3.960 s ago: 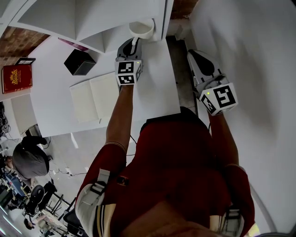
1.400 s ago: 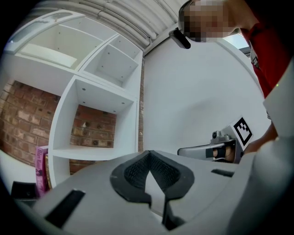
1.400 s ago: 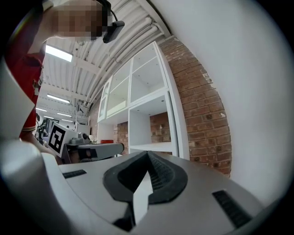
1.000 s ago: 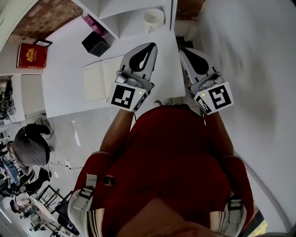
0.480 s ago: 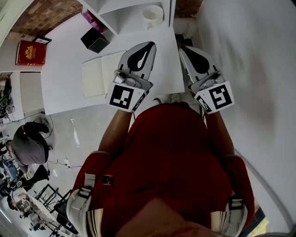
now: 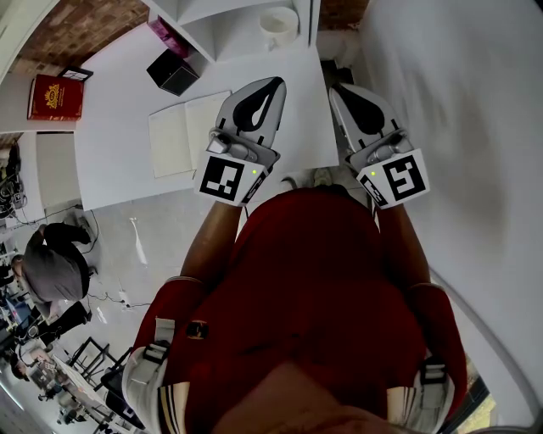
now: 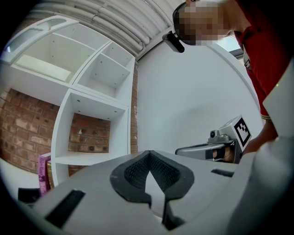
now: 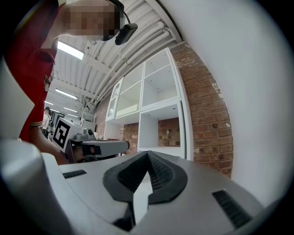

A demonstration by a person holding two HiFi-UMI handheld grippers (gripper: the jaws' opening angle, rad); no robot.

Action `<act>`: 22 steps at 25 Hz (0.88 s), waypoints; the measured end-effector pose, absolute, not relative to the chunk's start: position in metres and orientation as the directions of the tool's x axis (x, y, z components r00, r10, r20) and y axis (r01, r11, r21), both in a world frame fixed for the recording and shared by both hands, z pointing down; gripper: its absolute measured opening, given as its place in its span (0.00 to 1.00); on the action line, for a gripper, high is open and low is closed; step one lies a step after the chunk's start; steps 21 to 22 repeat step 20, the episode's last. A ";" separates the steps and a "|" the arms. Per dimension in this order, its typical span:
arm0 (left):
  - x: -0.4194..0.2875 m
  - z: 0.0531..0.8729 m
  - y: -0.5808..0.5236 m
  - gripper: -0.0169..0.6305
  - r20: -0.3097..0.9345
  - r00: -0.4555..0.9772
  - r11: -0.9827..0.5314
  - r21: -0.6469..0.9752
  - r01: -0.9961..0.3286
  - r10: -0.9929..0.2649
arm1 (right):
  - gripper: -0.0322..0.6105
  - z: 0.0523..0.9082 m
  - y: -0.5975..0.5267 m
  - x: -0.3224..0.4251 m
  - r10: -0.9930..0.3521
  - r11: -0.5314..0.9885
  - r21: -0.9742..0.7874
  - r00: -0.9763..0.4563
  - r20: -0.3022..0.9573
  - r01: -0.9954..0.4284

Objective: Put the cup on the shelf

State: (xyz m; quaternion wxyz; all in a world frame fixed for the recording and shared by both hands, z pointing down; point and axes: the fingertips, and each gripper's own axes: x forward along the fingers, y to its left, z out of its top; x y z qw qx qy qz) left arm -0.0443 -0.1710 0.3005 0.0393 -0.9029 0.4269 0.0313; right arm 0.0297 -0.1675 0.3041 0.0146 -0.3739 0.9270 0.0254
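- Head view: one white, round, glossy cup (image 6: 279, 25) stands upright in the lowest compartment of the white board shelf (image 6: 233, 41), well apart from both tongs.
- On the smooth white tabletop (image 6: 119, 119) lie one matte black cube-shaped box (image 6: 174, 74), one open notebook (image 6: 188, 133) showing two blank pale pages, and one red hardback book (image 6: 57, 97) at the far left edge.
- The left tongs (image 6: 273, 85) and right tongs (image 6: 341, 93) hover side by side over the tabletop. Each is a grey plastic wedge with a black pad area and carries one square-marker cube at its rear.
- Left gripper view: the left tongs (image 7: 148, 157) are closed with nothing between them, their two black ribbed pads meeting at the tips. Beyond are boxy white shelf compartments backed by a rough red brick wall (image 7: 87, 135), and the right tongs are at the side.
- Right gripper view: the right tongs (image 8: 148, 158) are likewise closed and empty, ribbed pads touching. The shelf and brick wall (image 8: 206, 114) are ahead.
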 end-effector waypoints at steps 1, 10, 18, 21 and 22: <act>-0.044 0.301 -0.171 0.03 -0.089 0.634 -0.633 -0.044 -0.773 -0.768 | 0.05 0.304 -0.167 0.029 -0.693 0.719 0.035 -0.720 -0.045 -0.694; -0.046 0.300 -0.172 0.03 -0.092 0.638 -0.637 -0.041 -0.769 -0.764 | 0.05 0.305 -0.167 0.027 -0.695 0.717 0.034 -0.717 -0.044 -0.697; -0.049 0.306 -0.174 0.03 -0.074 0.636 -0.635 -0.044 -0.771 -0.768 | 0.05 0.305 -0.169 0.027 -0.699 0.713 0.037 -0.714 -0.042 -0.700; -0.049 0.304 -0.175 0.03 -0.080 0.635 -0.634 -0.043 -0.772 -0.768 | 0.05 0.305 -0.169 0.028 -0.700 0.712 0.037 -0.713 -0.042 -0.701; -0.049 0.304 -0.175 0.03 -0.080 0.635 -0.634 -0.043 -0.772 -0.768 | 0.05 0.305 -0.169 0.028 -0.700 0.712 0.037 -0.713 -0.042 -0.701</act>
